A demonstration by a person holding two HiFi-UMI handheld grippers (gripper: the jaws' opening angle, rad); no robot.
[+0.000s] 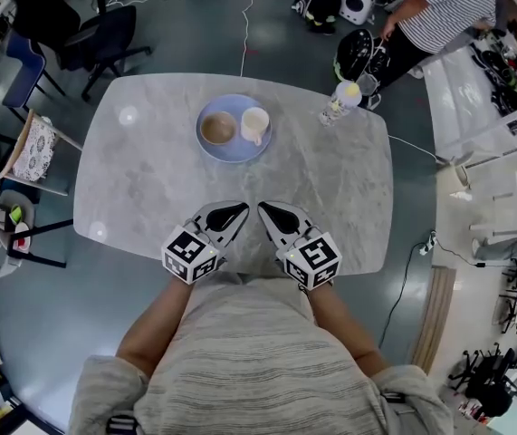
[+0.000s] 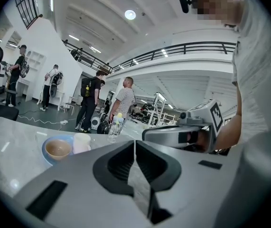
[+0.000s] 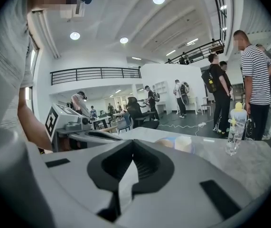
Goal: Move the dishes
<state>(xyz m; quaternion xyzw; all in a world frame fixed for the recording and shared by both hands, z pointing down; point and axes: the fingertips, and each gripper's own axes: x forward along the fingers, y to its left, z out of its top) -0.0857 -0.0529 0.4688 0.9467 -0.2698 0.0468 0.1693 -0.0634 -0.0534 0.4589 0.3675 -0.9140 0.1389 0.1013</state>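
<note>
A blue plate [image 1: 232, 153] on the counter's [image 1: 149, 175] far half carries a bowl [image 1: 218, 128] and cup [image 1: 254, 123], upright side by side, well apart from the left gripper [image 1: 244, 207] and right gripper [image 1: 262, 207], whose jaws are pressed together, empty.

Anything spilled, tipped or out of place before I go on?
Nothing stands out. The bowl and cup stand upright on the plate, the bottle upright near the table's far edge; no spill shows.
</note>
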